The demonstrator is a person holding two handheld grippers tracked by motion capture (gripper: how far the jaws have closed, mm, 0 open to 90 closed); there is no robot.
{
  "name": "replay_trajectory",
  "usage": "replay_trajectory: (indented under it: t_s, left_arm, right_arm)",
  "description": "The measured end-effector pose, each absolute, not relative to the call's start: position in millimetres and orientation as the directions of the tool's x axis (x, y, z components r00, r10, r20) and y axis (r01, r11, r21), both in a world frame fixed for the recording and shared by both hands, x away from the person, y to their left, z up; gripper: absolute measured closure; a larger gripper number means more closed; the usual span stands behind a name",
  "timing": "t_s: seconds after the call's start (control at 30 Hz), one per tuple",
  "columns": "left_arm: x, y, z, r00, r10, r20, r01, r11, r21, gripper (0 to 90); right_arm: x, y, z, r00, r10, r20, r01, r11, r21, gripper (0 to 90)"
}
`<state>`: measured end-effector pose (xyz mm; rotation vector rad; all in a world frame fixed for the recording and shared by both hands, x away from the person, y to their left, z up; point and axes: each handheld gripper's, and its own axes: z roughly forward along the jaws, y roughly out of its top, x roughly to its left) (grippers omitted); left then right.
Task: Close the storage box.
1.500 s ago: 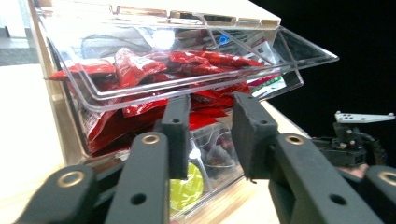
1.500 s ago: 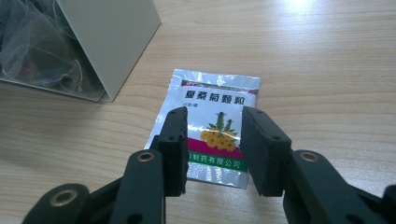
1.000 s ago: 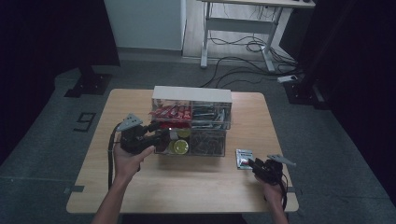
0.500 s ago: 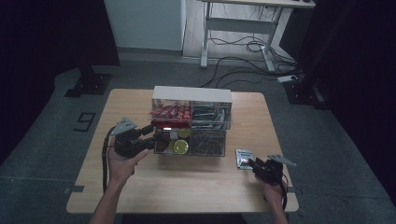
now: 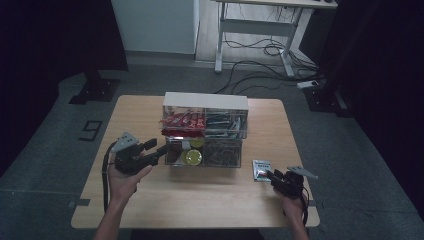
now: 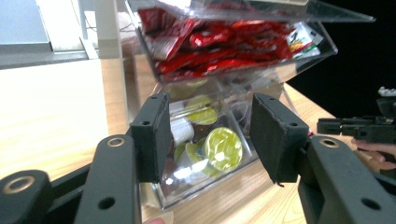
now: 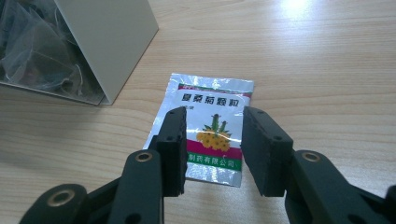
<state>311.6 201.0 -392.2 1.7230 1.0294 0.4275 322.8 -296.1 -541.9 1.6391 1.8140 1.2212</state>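
Silver sachet [image 7: 205, 136] with a red band, green strip and yellow plant print, flat on the worktop [image 5: 200, 200] toward its right front corner, just right of the clear organiser's lower right corner. Right gripper [image 5: 278, 177] above it, jaws parted on either side of the printed panel in the right gripper view, pads [image 7: 173, 140] apart from the foil, nothing clamped; seemingly hovering rather than touching, though the gap below the tips is hard to judge. Clear two-tier organiser [image 5: 204, 132] at the middle of the worktop, nearer the back edge, with a pale top. Red packets [image 6: 219, 44] piled in the upper left compartment; dark sachets [image 5: 224, 123] in the upper right one. Small capsule cups with yellow-green lids [image 6: 223, 148] in the lower left bin; pale mesh tea bags [image 7: 32, 49] in the lower right bin. Left gripper [image 5: 156, 151] just off the organiser's left front corner, level and aimed at the cup bin, jaws spread wide and empty, the cups seen between them behind the clear wall. A hand [image 5: 124, 179] below it, forearm coming from the front edge. Beyond the back edge, grey floor, a desk frame [image 5: 260, 27] and loose cables [image 5: 260, 62].
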Motion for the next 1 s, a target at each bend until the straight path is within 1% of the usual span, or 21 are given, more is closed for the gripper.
replay_trajectory:
  t_s: [0.37, 0.77, 1.0]
  left_arm:
    - [309, 213, -423, 0.534, 0.823, -0.194, 0.471, -0.099, 0.877, 47.5]
    - [302, 222, -473, 0.498, 0.845, -0.197, 0.544, -0.127, 0.830, 44.5]
    - [301, 222, -482, 0.490, 0.849, -0.198, 0.561, -0.133, 0.817, 43.7]
  right_arm:
    - [319, -300, -541, -0.237, 0.940, 0.244, 0.575, -0.067, 0.815, 59.4]
    - [316, -297, -539, -0.263, 0.938, 0.226, 0.556, -0.044, 0.830, 51.7]
    - [316, -293, -538, -0.279, 0.937, 0.210, 0.552, -0.022, 0.834, 49.0]
